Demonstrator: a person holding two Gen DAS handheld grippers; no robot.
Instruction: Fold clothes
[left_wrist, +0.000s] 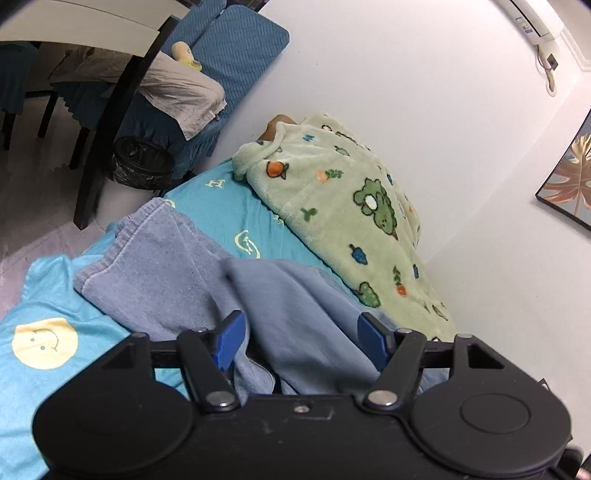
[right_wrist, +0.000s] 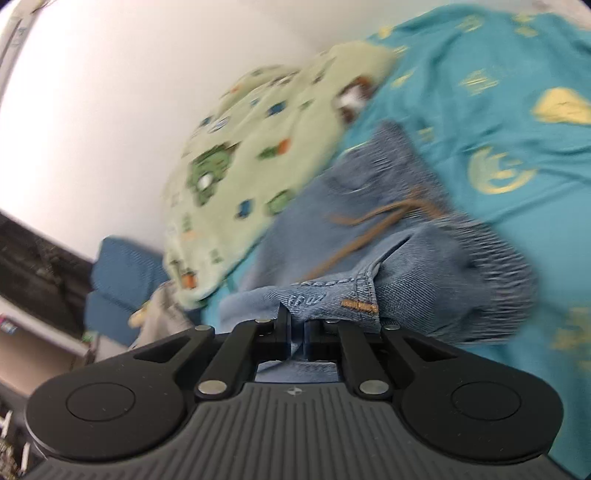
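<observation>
Where the bed meets the white wall (left_wrist: 406, 92), you have the following, largest first. Item one: a turquoise bedsheet (left_wrist: 229, 218) printed with pale yellow motifs, including a smiley face (left_wrist: 45, 343) near your left side. Item two: a pale green fleece blanket (left_wrist: 343, 206) with bear and carrot prints, heaped along the wall edge of the bed; it also shows, blurred, in your right view (right_wrist: 251, 147). Item three: the blue denim trousers (right_wrist: 388, 236), lying crumpled on the sheet beside the blanket, waistband and brown drawstring (right_wrist: 376, 221) uppermost in your right view; in your left view the same garment (left_wrist: 177, 273) shows its hemmed legs spread across the sheet. Item four: a chair in a blue cover (left_wrist: 229, 48) beyond the foot of the bed, with a beige cloth (left_wrist: 181, 92) draped on its seat. Item five: a black bin (left_wrist: 142, 162) on the floor beside it. Item six: your left gripper (left_wrist: 301, 341), fingers spread wide with trouser cloth lying between them, not pinched. Item seven: your right gripper (right_wrist: 297, 328), fingers pressed together on a stitched edge of the trousers.
</observation>
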